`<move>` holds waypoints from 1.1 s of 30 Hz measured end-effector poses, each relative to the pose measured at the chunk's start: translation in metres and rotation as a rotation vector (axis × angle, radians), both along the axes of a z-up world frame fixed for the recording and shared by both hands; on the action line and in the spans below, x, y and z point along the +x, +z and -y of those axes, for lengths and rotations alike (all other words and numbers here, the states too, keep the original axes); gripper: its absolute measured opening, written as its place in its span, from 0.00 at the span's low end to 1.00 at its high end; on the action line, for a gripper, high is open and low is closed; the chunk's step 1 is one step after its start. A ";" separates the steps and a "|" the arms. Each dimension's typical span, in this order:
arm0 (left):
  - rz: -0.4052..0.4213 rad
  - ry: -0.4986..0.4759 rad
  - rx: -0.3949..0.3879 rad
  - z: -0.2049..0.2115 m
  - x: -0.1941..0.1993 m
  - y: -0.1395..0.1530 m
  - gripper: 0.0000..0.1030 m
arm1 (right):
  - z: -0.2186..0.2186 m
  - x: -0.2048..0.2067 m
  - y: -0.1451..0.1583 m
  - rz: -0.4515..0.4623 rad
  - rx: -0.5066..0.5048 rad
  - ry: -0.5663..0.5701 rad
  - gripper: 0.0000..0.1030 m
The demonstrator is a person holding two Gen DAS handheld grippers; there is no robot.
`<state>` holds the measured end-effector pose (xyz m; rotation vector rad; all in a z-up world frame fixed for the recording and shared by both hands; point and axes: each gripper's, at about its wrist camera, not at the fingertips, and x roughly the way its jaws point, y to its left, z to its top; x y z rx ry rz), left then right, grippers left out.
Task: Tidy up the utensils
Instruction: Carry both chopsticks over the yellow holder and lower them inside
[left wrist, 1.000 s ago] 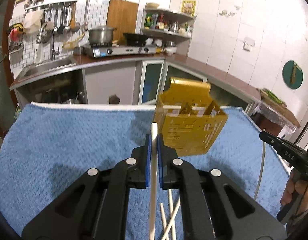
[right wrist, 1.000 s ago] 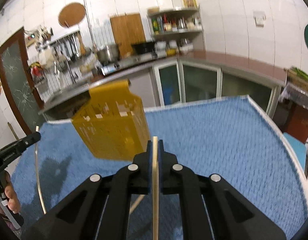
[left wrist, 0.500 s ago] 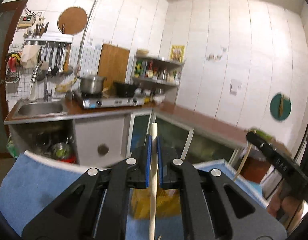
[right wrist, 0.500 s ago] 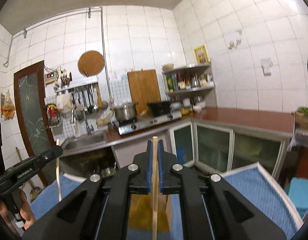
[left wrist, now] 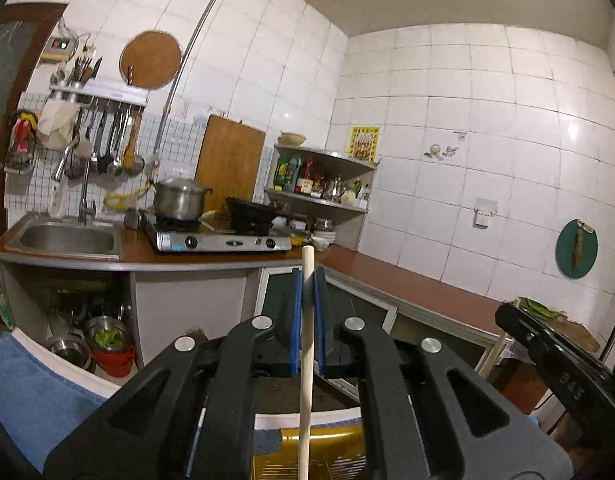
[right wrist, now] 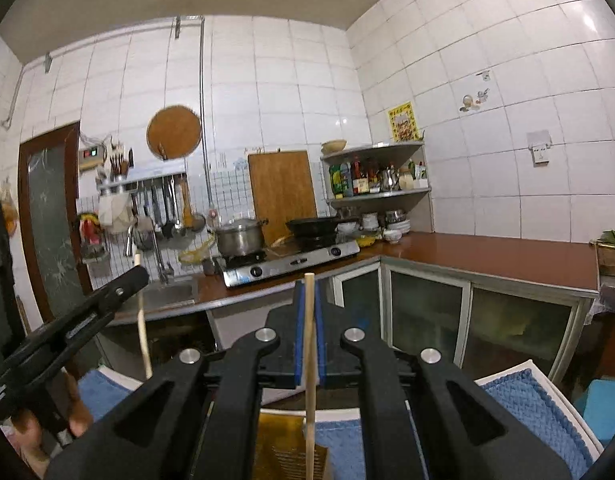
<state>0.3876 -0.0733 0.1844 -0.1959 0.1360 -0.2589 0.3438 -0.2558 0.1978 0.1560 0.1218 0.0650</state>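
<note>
Left gripper (left wrist: 306, 316) – blue-padded jaws are clamping together on a pale round wooden chopstick (left wrist: 306, 364), no visible gap beside the stick. The chopstick is standing upright between the pads, its blunt top poking just above the jaw tips, its lower length running down past the black finger links. Gripper is pointing roughly level, looking out at the kitchen counter rather than down at the work surface.

Right gripper (right wrist: 309, 322) – same state: blue pads are pinching a second thin light wooden chopstick (right wrist: 309, 376), held upright, top end sitting just above the jaw tips, lower end hanging down in front of the yellow perforated plastic utensil basket (right wrist: 283, 448). This gripper is also pointing about level.

The basket is lying below and behind both sets of jaws, only its upper edge showing at the bottom of each wrist view, resting on the blue woven cloth (right wrist: 527, 400) that is covering the table.

Cross-views: in the right wrist view the left gripper is showing as a black beak to the left of the jaws, its chopstick hanging vertically, with the person's hand (right wrist: 47, 420) gripping the handle below. In the left wrist view the right gripper (left wrist: 507, 316) is sitting to the right of the jaws, its chopstick slanting down beneath it.
</note>
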 end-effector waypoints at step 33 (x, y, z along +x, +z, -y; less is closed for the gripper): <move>-0.021 0.027 0.028 -0.004 0.052 -0.047 0.04 | 0.007 0.037 -0.076 -0.134 0.008 0.030 0.05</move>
